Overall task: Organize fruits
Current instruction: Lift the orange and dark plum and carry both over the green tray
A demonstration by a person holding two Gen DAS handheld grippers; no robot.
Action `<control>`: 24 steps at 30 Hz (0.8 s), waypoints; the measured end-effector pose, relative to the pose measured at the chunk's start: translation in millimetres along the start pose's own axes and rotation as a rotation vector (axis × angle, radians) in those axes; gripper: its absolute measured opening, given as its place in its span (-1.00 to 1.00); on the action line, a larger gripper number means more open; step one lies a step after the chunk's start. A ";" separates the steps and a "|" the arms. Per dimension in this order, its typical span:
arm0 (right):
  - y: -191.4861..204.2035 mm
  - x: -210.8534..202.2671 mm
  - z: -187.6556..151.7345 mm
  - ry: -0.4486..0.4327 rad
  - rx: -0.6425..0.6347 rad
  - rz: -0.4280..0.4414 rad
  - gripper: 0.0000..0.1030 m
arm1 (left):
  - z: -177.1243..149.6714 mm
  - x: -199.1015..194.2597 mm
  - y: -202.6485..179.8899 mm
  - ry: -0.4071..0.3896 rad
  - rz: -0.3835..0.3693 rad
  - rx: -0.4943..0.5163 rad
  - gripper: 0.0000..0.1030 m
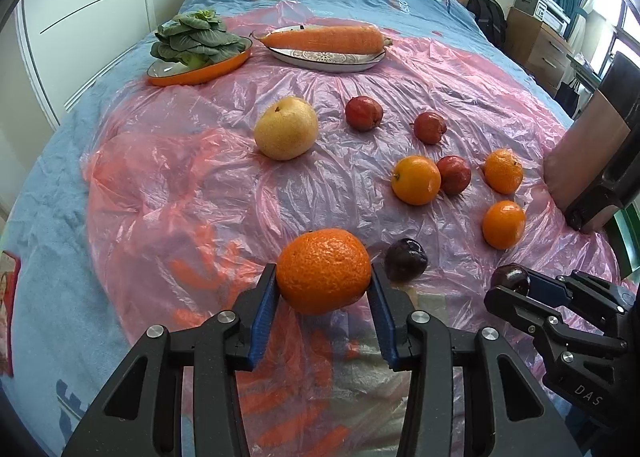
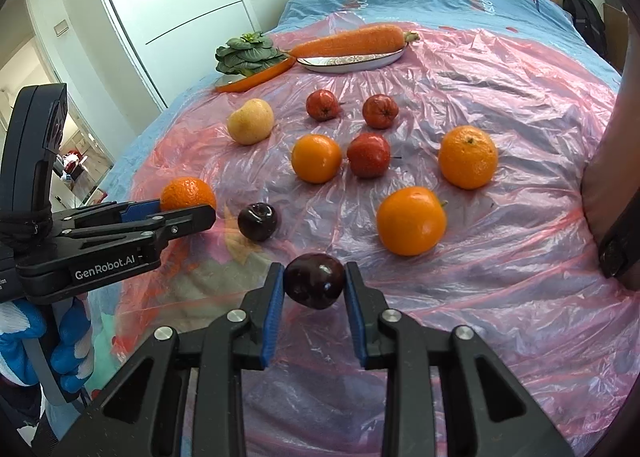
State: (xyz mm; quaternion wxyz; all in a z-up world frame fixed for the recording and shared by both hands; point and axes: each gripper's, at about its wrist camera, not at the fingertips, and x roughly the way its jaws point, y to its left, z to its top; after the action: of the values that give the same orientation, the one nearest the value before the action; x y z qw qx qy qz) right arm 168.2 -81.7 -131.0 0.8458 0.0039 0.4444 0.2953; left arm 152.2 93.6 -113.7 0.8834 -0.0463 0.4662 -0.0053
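Note:
My left gripper [image 1: 323, 284] is shut on a bumpy orange [image 1: 323, 271], held just above the pink plastic sheet [image 1: 200, 197]; the same orange [image 2: 188, 193] shows at the left of the right wrist view. My right gripper [image 2: 314, 285] is shut on a dark plum [image 2: 314, 280], also seen low at the right in the left wrist view as the plum [image 1: 510, 277]. A second dark plum [image 2: 257, 221] lies between the two grippers. Three smoother oranges [image 2: 411, 220], three small red fruits [image 2: 368, 155] and a yellow pear [image 2: 251, 121] lie further back.
At the far end an orange dish [image 1: 224, 67] holds leafy greens [image 1: 192, 39], and a white oval plate [image 1: 332, 63] holds a carrot [image 1: 324, 39]. The sheet covers a blue bed. A person's arm [image 1: 588, 149] is at the right edge. A white wardrobe stands left.

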 end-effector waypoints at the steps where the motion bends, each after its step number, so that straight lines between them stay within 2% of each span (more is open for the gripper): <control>1: 2.2 -4.4 0.2 -0.004 -0.004 0.003 -0.70 | -0.5 -4.8 -0.3 -0.004 0.000 0.000 -0.25; 5: 6.9 -24.4 -2.7 -0.020 -0.011 0.009 -0.70 | -4.1 -26.3 -8.1 -0.017 -0.009 0.017 -0.25; 11: -1.4 -65.0 -14.8 -0.042 0.004 -0.024 -0.70 | -15.0 -57.7 -39.7 -0.021 -0.065 0.055 -0.25; 24: -66.7 -171.1 -49.6 -0.149 0.125 -0.162 -0.70 | -28.6 -112.6 -152.9 -0.030 -0.224 0.214 -0.25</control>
State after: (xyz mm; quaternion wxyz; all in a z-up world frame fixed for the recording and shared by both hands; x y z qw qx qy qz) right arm 90.2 -235.5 -50.7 0.8956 0.0425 0.3968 0.1966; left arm 70.2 -54.8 -23.8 0.8840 -0.0040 0.4417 -0.1529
